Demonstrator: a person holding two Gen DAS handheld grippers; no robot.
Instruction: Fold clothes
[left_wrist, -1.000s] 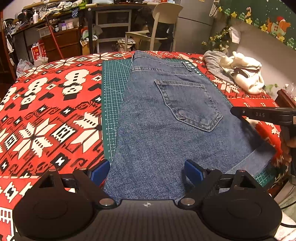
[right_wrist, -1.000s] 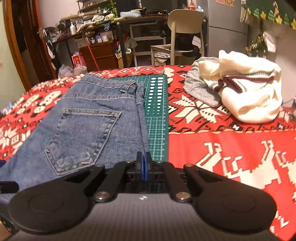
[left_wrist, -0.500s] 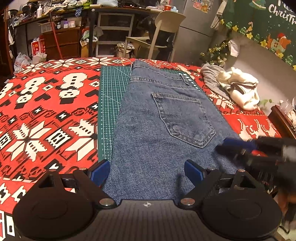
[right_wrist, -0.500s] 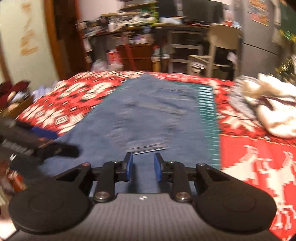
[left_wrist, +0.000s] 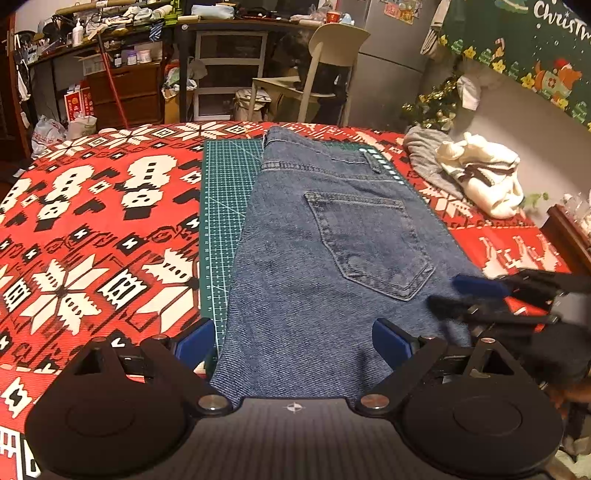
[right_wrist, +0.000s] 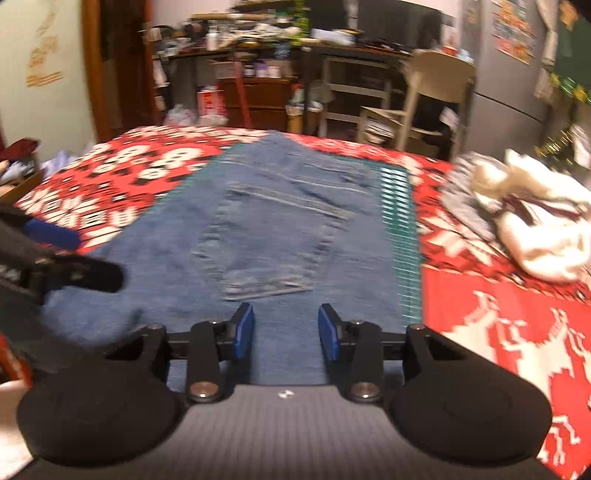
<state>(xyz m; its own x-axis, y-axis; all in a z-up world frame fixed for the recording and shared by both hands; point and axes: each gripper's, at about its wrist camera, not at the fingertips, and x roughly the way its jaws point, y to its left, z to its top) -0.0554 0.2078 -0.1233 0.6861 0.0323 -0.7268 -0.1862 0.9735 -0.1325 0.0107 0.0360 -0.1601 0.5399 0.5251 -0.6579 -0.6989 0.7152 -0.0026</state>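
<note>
Folded blue jeans (left_wrist: 332, 258) (right_wrist: 280, 229) lie back pocket up on a green cutting mat (left_wrist: 225, 206) (right_wrist: 400, 236). My left gripper (left_wrist: 291, 343) hovers over the near end of the jeans. Its jaws are wide apart and still opening a little, and the denim below is not pinched. My right gripper (right_wrist: 286, 332) is over the same near edge, jaws opening and about half apart, with nothing pressed between the pads. In the left wrist view the right gripper (left_wrist: 476, 295) shows blurred at the right. In the right wrist view the left gripper (right_wrist: 70, 254) shows at the left.
A heap of white and grey clothes (left_wrist: 480, 177) (right_wrist: 535, 229) lies at the right on the red patterned tablecloth (left_wrist: 92, 221). A wooden edge (left_wrist: 569, 236) sits at the far right. Beyond the table stand a chair (left_wrist: 321, 74) and cluttered desks.
The right gripper went from shut to about half open and swung left, from over the mat to over the jeans beside the left gripper. The left gripper stayed in place.
</note>
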